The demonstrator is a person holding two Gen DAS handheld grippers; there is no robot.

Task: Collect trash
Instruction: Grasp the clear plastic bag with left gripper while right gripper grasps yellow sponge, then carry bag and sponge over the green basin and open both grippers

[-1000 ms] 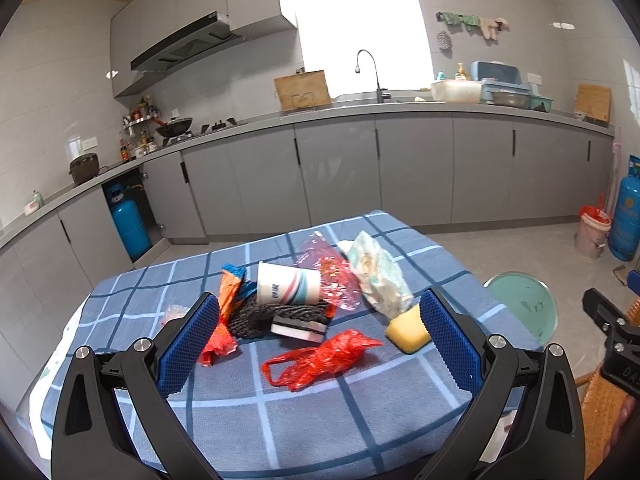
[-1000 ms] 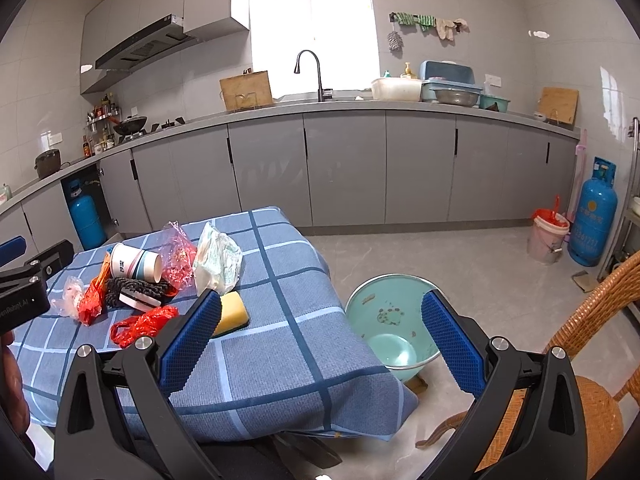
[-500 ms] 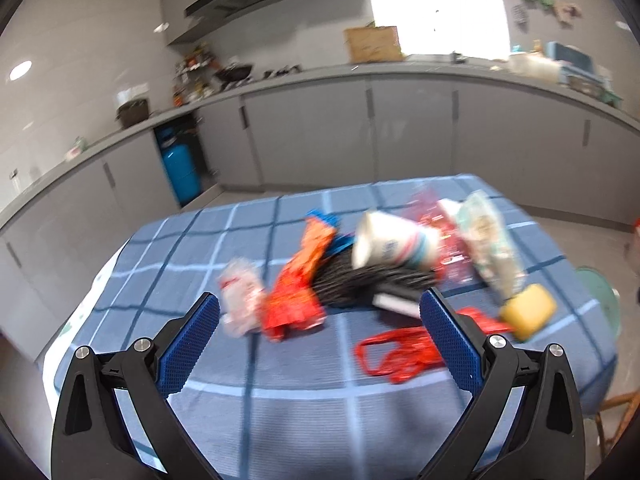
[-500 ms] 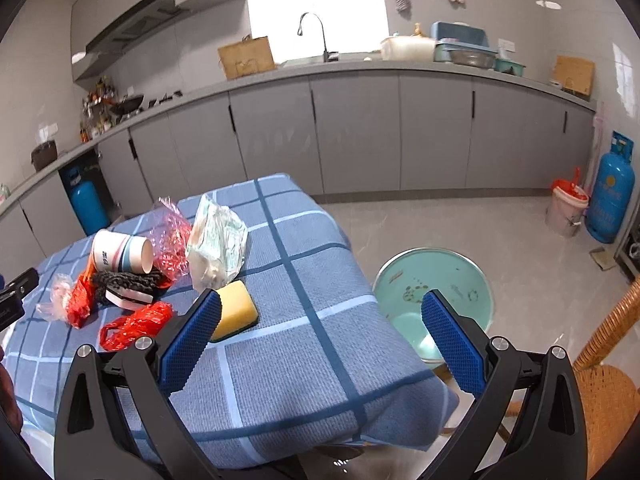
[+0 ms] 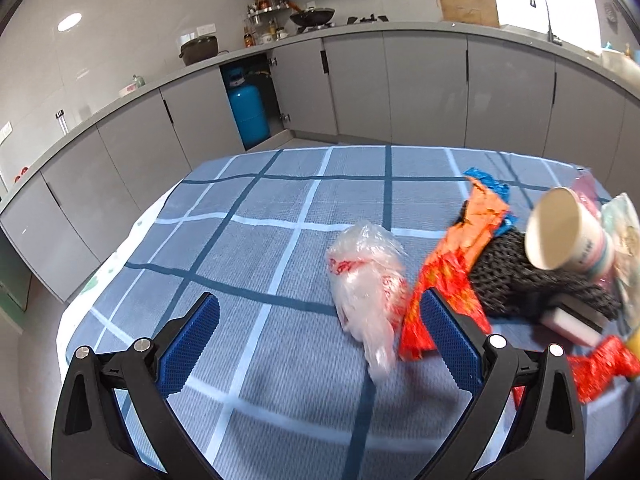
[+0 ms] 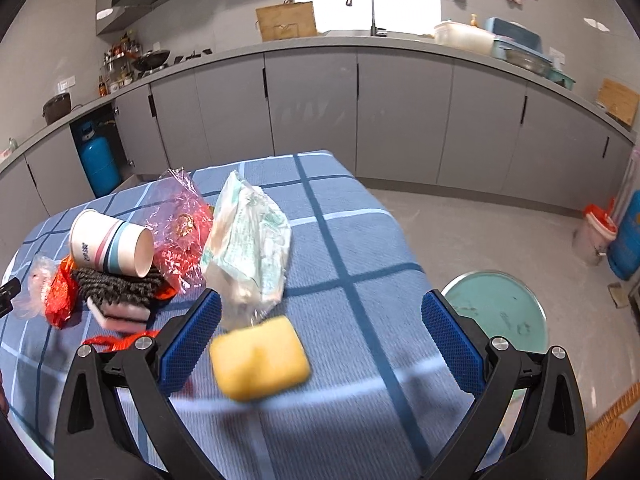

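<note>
Trash lies on a blue checked tablecloth [image 5: 256, 208]. In the left wrist view a crumpled clear plastic bag [image 5: 366, 280] sits just ahead of my open left gripper [image 5: 320, 344], beside an orange wrapper [image 5: 452, 264], a black scrubber [image 5: 516, 276] and a tipped paper cup [image 5: 564, 236]. In the right wrist view a yellow sponge [image 6: 260, 358] lies between the fingers of my open right gripper [image 6: 320, 344]. Beyond it are a white-green plastic bag [image 6: 248, 244], pink cellophane [image 6: 182, 220], the paper cup [image 6: 112, 244] and a red bag [image 6: 120, 338].
A teal basin [image 6: 500, 312] stands on the floor right of the table. Grey cabinets [image 6: 400, 120] run along the walls, with blue gas cylinders [image 5: 248, 114] [image 6: 628, 244] and a small bin [image 6: 592, 232]. A wicker chair edge [image 6: 612, 436] shows at lower right.
My left gripper has swung left and closer to the table, now facing the clear bag. My right gripper has come down and forward, so the yellow sponge now sits between its fingers.
</note>
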